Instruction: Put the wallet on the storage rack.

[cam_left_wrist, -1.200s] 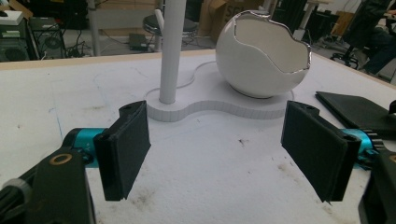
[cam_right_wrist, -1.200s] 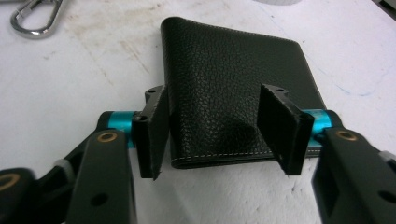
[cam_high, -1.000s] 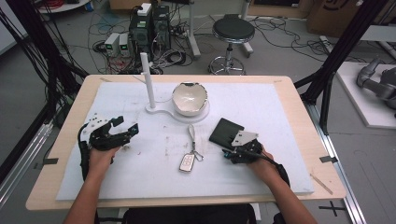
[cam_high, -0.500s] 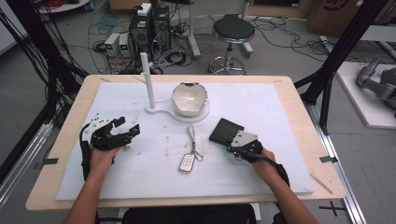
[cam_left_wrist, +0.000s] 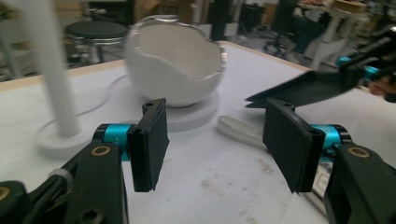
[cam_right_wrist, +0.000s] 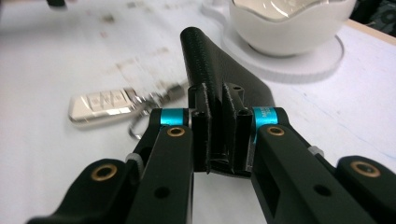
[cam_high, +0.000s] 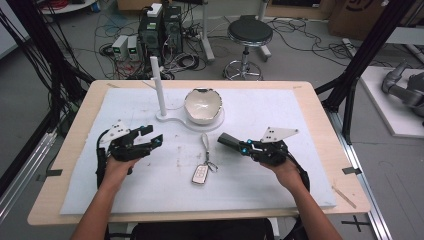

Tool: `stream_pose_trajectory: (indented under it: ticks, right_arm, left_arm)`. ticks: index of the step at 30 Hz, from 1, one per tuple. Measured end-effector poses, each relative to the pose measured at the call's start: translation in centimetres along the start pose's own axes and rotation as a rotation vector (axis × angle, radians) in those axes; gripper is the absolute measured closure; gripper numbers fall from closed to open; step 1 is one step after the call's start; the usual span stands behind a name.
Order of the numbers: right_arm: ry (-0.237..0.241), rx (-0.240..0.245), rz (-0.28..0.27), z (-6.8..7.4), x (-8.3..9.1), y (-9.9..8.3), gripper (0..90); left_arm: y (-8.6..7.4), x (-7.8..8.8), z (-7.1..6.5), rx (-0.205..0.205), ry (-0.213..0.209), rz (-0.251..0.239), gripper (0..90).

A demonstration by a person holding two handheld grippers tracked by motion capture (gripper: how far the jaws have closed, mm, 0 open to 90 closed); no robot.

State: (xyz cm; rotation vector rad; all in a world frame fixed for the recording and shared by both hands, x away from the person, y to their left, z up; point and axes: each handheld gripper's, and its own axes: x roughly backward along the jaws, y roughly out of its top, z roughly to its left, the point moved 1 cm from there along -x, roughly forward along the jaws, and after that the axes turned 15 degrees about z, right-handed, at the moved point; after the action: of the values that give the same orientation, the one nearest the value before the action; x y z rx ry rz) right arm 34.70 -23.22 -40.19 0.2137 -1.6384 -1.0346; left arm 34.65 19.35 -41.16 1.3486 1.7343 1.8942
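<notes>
My right gripper (cam_high: 248, 148) is shut on a flat black wallet (cam_high: 229, 141), which is lifted off the mat and turned edge-on, pointing left. In the right gripper view the wallet (cam_right_wrist: 205, 60) stands clamped between the jaws of that gripper (cam_right_wrist: 219, 140). A silver key fob (cam_high: 199, 174) with a ring and a pale strap (cam_high: 205, 142) lies on the white mat between my hands. My left gripper (cam_high: 151, 138) stands open at the left and holds nothing; the left gripper view shows its jaws (cam_left_wrist: 217, 140) spread wide.
A white egg-shaped bowl (cam_high: 202, 105) sits on a white base with an upright post (cam_high: 159, 87) at the middle back. The bowl (cam_left_wrist: 173, 65) is just beyond my left jaws. The wooden table edge (cam_high: 320, 107) frames the mat.
The wallet lay flat-looking in my right gripper before; now it is tipped onto its edge and shifted a little left. My left gripper has barely moved.
</notes>
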Motion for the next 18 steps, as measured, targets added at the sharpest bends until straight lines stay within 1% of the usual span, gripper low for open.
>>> stream_pose_trajectory:
  ticks: [2, 3, 4, 6, 10, 12, 13, 14, 15, 16, 17, 18]
  right_arm:
    - [0.027, -0.011, -0.011, 0.0, 0.2, 0.2, 84.1]
    - [0.038, -0.011, -0.016, 0.1, 0.2, 0.3, 84.1]
    - [0.051, -0.018, -0.021, 0.2, 0.2, 0.4, 84.2]
    - [0.071, -0.017, -0.028, 0.3, 0.4, 0.6, 84.2]
    - [0.13, -0.015, -0.044, 0.5, 0.5, 1.1, 84.2]
    - [0.166, -0.015, -0.051, 0.6, 0.6, 1.4, 84.3]
    - [0.18, -0.017, -0.056, 0.6, 0.6, 1.5, 84.3]
    - [0.191, -0.013, -0.06, 0.6, 0.6, 1.6, 84.3]
    - [0.205, -0.013, -0.065, 0.7, 0.7, 1.7, 84.3]
    - [0.205, -0.013, -0.065, 0.7, 0.7, 1.7, 84.3]
    - [0.227, -0.008, -0.077, 0.7, 0.7, 2.0, 84.3]
    - [0.237, -0.011, -0.08, 0.7, 0.7, 2.0, 84.3]
  left_arm:
    - [0.6, -0.9, -0.8, -0.031, -0.033, -0.001, 40.4]
    - [0.6, -0.9, -0.8, -0.031, -0.033, -0.001, 40.3]
    - [1.1, -1.9, -1.5, -0.052, -0.068, -0.001, 39.7]
    - [1.5, -2.8, -2.0, -0.073, -0.095, 0.008, 38.8]
    - [2.1, -4.7, -3.0, -0.115, -0.154, 0.026, 38.8]
    - [2.3, -5.5, -3.5, -0.139, -0.189, 0.038, 39.2]
    - [2.4, -5.7, -3.7, -0.142, -0.207, 0.037, 39.2]
    - [2.5, -6.1, -3.9, -0.155, -0.232, 0.039, 39.2]
    - [2.6, -6.3, -4.2, -0.167, -0.237, 0.043, 39.2]
    - [2.6, -6.3, -4.2, -0.167, -0.237, 0.043, 39.2]
    - [2.9, -6.7, -4.5, -0.182, -0.256, 0.048, 39.2]
    - [3.0, -6.9, -4.7, -0.189, -0.266, 0.051, 39.2]
